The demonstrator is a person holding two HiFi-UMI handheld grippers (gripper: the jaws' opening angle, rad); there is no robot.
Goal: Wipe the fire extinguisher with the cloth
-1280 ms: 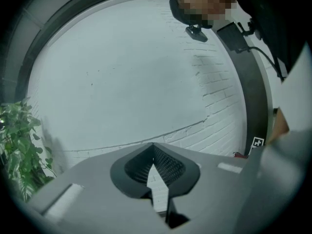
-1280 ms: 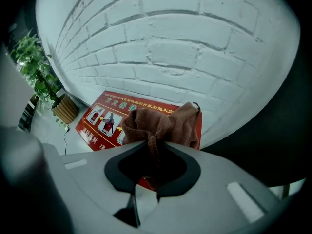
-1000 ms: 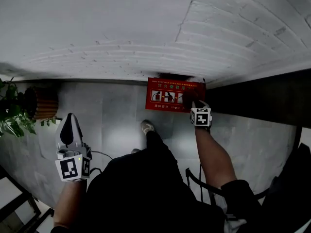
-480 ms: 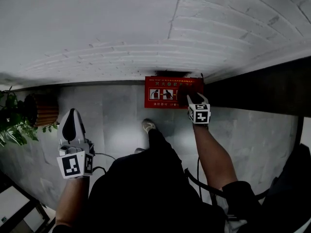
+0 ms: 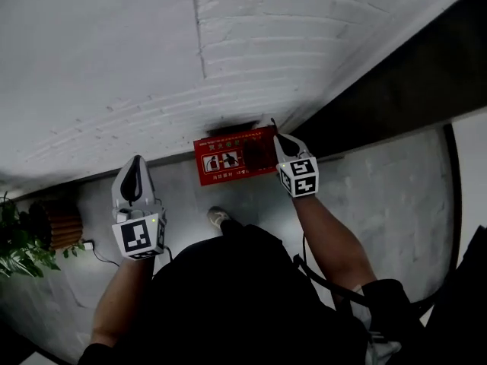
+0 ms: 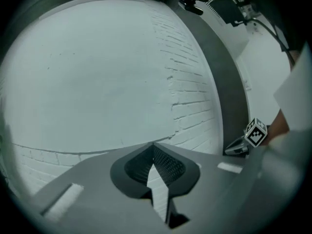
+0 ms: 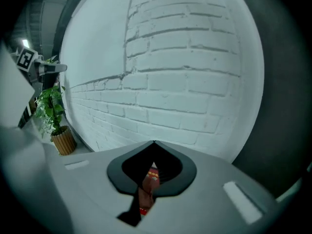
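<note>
While the person stands facing a white brick wall, the right gripper hangs above the red fire extinguisher box. The box sits on the grey floor, tight against the foot of that wall. The right gripper's jaws are pressed together. In the right gripper view a dark reddish-brown cloth shows in the slit between them, pinched there. In the head view the cloth lies dark across the right part of the box, just beside the gripper's tip. The left gripper is well to the left of the box and aimed at bare wall. Its jaws are closed tip to tip with nothing between them. A potted plant stands at the far left near the wall.
</note>
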